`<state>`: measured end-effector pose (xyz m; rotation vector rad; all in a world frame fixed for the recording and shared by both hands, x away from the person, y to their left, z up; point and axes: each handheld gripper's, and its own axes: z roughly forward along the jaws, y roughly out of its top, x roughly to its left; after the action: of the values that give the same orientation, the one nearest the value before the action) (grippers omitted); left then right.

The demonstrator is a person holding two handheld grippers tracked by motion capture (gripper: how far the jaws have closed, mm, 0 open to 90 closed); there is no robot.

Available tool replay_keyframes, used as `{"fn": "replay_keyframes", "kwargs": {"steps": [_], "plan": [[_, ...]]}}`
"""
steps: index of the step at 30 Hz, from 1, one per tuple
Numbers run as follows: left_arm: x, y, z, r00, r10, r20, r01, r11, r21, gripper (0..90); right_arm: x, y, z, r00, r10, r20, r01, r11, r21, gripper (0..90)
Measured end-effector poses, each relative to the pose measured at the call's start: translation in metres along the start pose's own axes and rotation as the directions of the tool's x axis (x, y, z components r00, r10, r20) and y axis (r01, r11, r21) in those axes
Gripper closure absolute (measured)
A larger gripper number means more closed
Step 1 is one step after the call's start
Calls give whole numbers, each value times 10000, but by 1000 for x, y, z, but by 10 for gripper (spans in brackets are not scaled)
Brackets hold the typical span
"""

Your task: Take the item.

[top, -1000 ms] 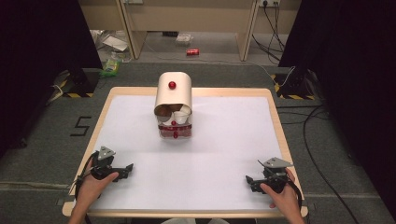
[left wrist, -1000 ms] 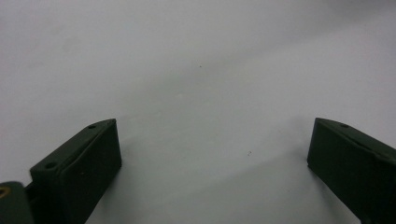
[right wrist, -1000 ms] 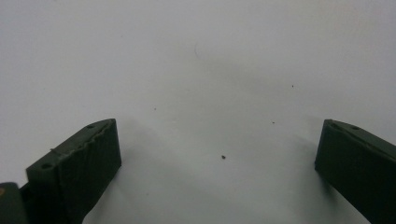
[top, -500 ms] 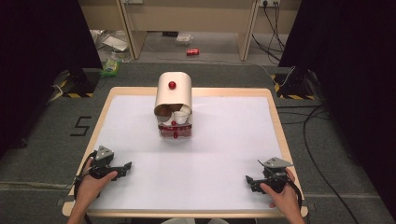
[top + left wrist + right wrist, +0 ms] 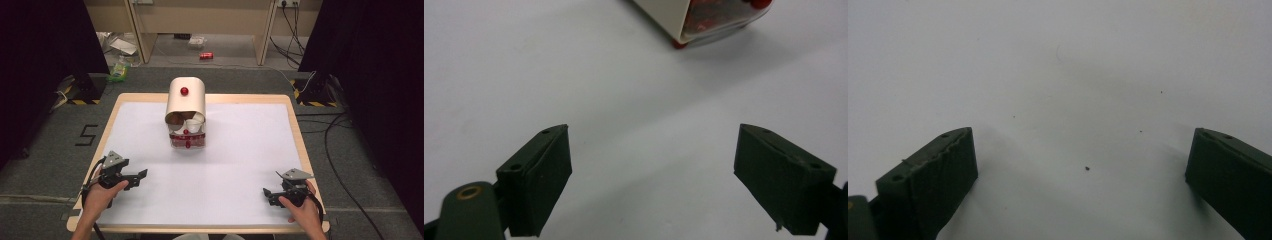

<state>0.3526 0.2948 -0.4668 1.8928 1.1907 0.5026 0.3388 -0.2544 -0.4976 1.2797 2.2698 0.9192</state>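
Tabletop (image 5: 250, 165) white-surfaced with a wooden rim. Toward the far middle sits a cream bread-box-style container (image 5: 185, 102) with a rounded top and a red knob (image 5: 184, 91); its front is open, showing what looks like white cups (image 5: 194, 123) and brownish rounded shapes inside (hard to make out), above a clear lower tray with red trim (image 5: 187, 140).

Left claw (image 5: 136, 176) rests at the near-left of the tabletop, held in the left hand (image 5: 102, 192), jaws spread wide and holding nothing. The left gripper view catches the container's corner (image 5: 674, 20) well ahead.

Right claw (image 5: 268, 194) sits near-right, gripped by the right hand (image 5: 300, 212), jaws likewise wide, bare tabletop between them.
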Motion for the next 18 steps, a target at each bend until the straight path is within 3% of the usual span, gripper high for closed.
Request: {"fn": "replay_keyframes", "kwargs": {"steps": [10, 18], "plan": [[-26, 42, -6, 9930, 848, 826, -786, 9940, -754, 151, 0, 0, 0, 10000, 10, -5, -10, 10000, 9, 6], [-48, 68, -4, 9763, 1493, 1568, -1311, 9840, -1206, 153, 0, 0, 0, 10000, 8, -7, -8, 10000, 10, 6]]}}
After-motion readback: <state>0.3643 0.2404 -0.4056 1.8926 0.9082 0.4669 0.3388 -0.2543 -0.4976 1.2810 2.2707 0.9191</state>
